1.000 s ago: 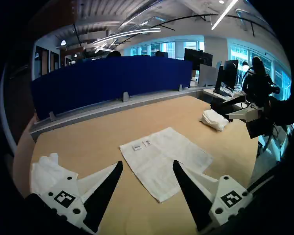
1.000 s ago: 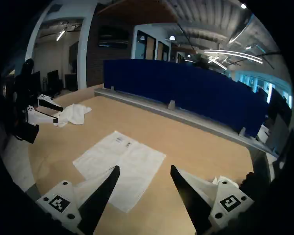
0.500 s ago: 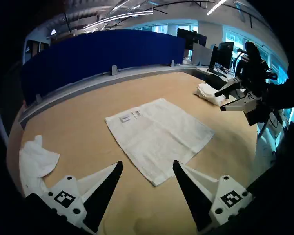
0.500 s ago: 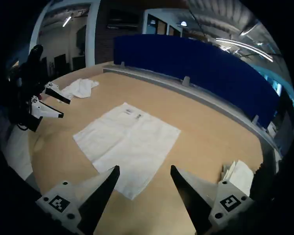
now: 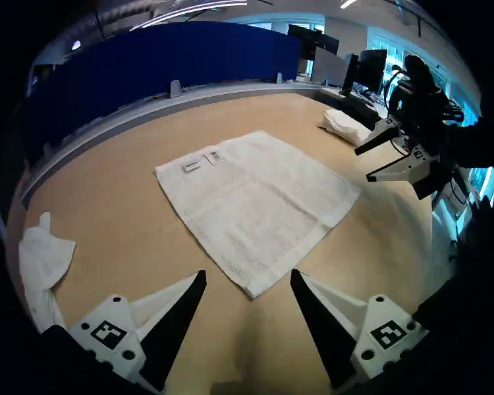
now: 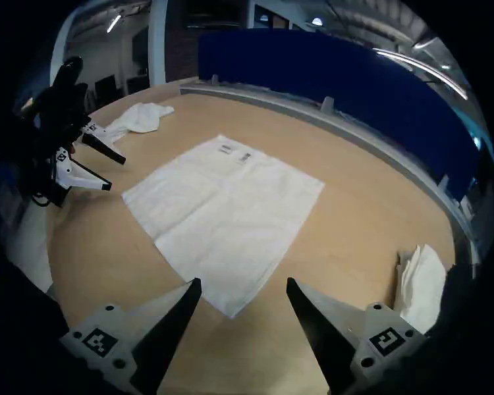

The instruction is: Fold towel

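Note:
A white towel [image 5: 255, 201] lies spread flat on the wooden table [image 5: 135, 217], two small labels near its far edge. In the left gripper view my left gripper [image 5: 248, 284] hovers open just above the towel's near corner, nothing between its fingers. The right gripper [image 5: 379, 155] shows at the far right there, open, past the towel's right corner. In the right gripper view the towel [image 6: 224, 210] spreads ahead, and my right gripper [image 6: 242, 289] hangs open over its near corner. The left gripper [image 6: 95, 161] appears at the left, open, beside the towel's left corner.
A crumpled white cloth [image 5: 43, 266] lies at the table's left side, also seen as the cloth [image 6: 138, 118]. A folded white stack [image 5: 342, 125] sits at the right side, seen too as the stack [image 6: 421, 286]. A blue divider [image 5: 161, 59] runs along the table's far edge, monitors [image 5: 352, 66] beyond.
Both grippers have tilted down and moved in toward the towel's near corners; the towel now looks larger and lower in each view. Both stay open. The towel has not moved.

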{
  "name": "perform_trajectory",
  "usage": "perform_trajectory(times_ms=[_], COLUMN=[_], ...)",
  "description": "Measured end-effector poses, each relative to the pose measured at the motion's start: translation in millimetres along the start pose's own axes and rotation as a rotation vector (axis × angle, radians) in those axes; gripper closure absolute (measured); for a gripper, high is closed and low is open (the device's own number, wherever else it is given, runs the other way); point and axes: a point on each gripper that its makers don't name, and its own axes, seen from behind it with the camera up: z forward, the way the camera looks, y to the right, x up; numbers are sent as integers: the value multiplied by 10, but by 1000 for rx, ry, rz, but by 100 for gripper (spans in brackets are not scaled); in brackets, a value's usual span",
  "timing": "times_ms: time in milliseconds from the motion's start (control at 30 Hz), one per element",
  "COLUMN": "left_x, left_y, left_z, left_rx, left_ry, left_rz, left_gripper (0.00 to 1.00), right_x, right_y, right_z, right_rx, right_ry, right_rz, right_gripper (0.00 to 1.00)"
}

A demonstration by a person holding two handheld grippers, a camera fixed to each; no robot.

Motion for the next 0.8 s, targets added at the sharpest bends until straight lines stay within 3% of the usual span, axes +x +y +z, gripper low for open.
perform_trajectory(times_ms=[333,600,800], left_x=[-215,-262,-264], left_y=[42,86,44], left_z=[205,247,251], left_rx=[-12,-15,6], left_ry=[-48,-70,-73], left_rz=[-3,26,37], left_gripper=[6,12,24], right_x=[-266,-377,-453], right_y=[-20,-80,-169], right_z=[173,247,290], right_rx=[7,13,32], right_ry=[-37,-46,-54], right_rz=[7,-17,-5], right_gripper=[3,16,38])
